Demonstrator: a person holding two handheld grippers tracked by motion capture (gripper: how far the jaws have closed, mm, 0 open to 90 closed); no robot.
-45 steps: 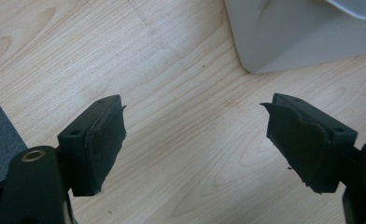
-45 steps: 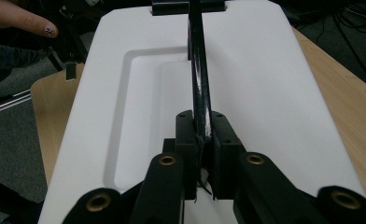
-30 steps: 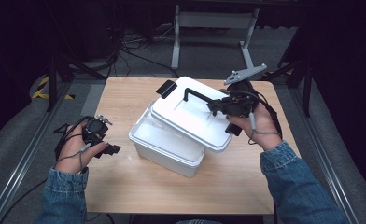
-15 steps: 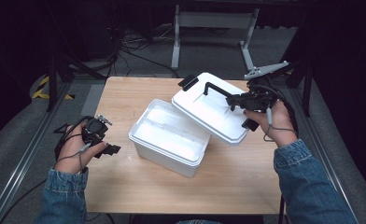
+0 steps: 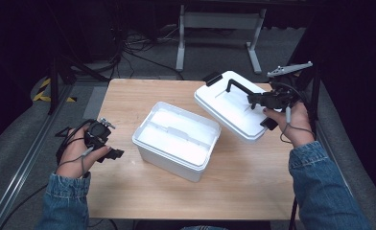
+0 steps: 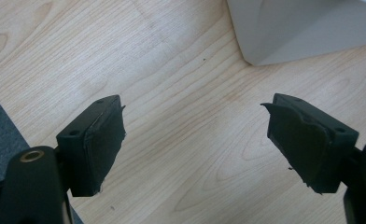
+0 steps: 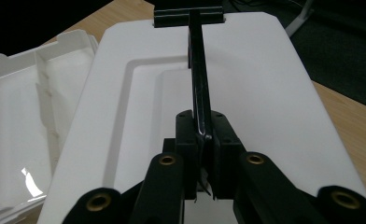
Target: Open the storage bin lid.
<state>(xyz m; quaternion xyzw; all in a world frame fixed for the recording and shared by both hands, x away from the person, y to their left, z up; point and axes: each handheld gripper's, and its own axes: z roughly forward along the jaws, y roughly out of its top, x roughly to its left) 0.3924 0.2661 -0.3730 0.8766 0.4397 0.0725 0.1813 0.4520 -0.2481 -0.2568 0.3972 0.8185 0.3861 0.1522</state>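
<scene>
An open white plastic box point(image 5: 176, 140) stands at the middle of the wooden table point(image 5: 128, 96), its divided inside showing. Its white lid point(image 5: 229, 106) hangs tilted above the table's right side, off the box. My right gripper point(image 5: 254, 99) is shut on the lid's black handle point(image 7: 199, 79), pinching the bar between both pads. The box point(image 7: 17, 116) lies to the left in that gripper's view. My left gripper point(image 5: 115, 152) rests low at the table's left edge, open, with bare wood between its pads point(image 6: 102, 140) and a corner of the box point(image 6: 302, 28) ahead.
A grey metal stand point(image 5: 219, 24) and cables lie on the dark floor beyond the table. A black rail point(image 5: 56, 81) runs along the left side. Bare wood stretches in front of the box and at the far left corner.
The right gripper has lifted the lid off the box and carried it to the right and farther back. The left gripper has stayed put.
</scene>
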